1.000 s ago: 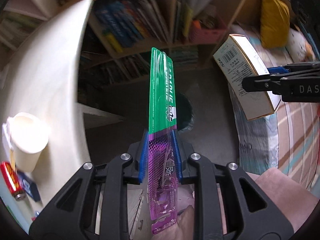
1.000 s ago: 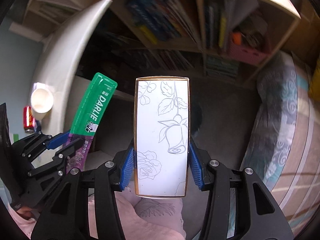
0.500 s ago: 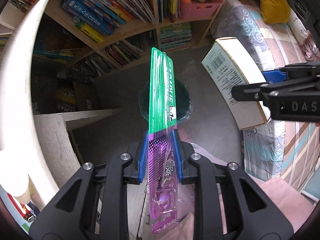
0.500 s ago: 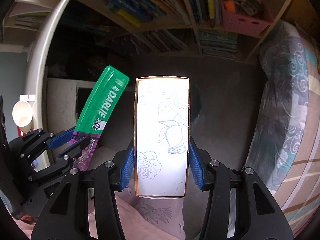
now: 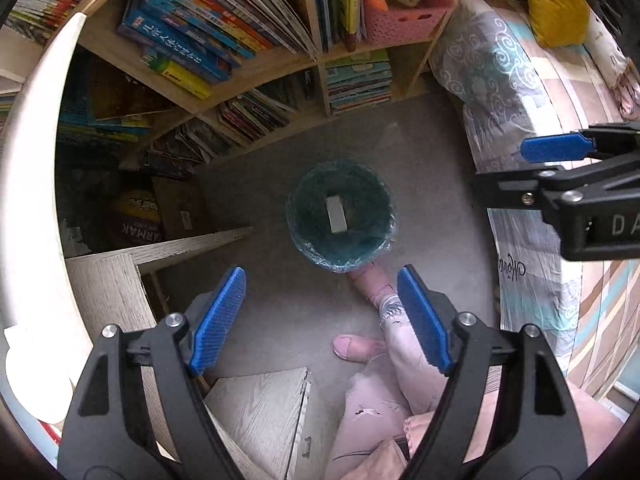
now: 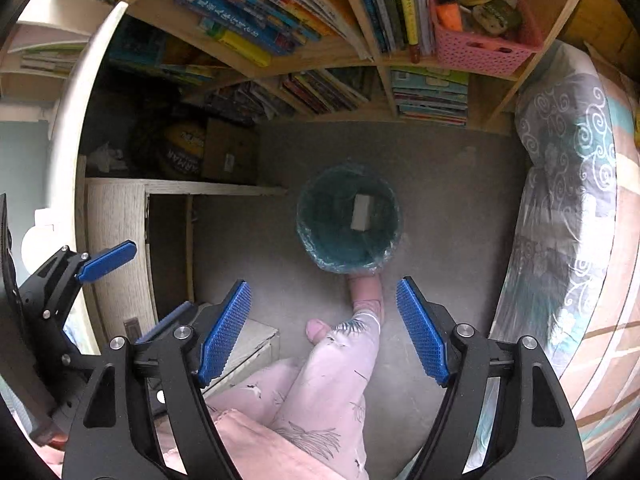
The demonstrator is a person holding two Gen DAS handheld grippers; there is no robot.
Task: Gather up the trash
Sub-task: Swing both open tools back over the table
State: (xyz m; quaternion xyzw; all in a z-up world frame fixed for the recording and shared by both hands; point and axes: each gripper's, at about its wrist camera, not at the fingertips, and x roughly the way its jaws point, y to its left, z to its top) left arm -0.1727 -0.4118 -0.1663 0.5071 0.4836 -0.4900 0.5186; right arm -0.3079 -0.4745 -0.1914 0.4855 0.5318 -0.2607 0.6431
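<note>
Bookshelf [image 5: 280, 52]: fills the upper part of both views, packed with books; a pink basket [image 6: 480, 48] sits on one shelf.
Bed [image 5: 532, 184]: along the right edge, under a patterned cover with swirls.
Floor [image 5: 432, 168]: grey and bare around the bin.
Person: pink patterned trouser legs [image 6: 328, 380] and slippered feet [image 5: 356, 348] below the grippers; one foot reaches just to the near rim of the bin.
Trash bin [image 5: 342, 216]: round, lined with a thin teal bag, standing on the floor ahead of and well below both grippers, roughly centred between each pair of fingers.
Box [image 5: 335, 214]: a pale rectangular box lies inside the bin, seen end-on and tilted; in the right wrist view it shows at [image 6: 362, 212]. Beside it a green shape, too dark to make out.
Left gripper [image 5: 322, 320]: pointing down, blue pads spread wide apart, jaws just been opening, nothing between them; the bin lies beyond the fingertips.
Right gripper [image 6: 324, 330]: also aimed down at the bin, jaws just been opening, pads wide apart and empty; it shows at the right edge of the left wrist view.
</note>
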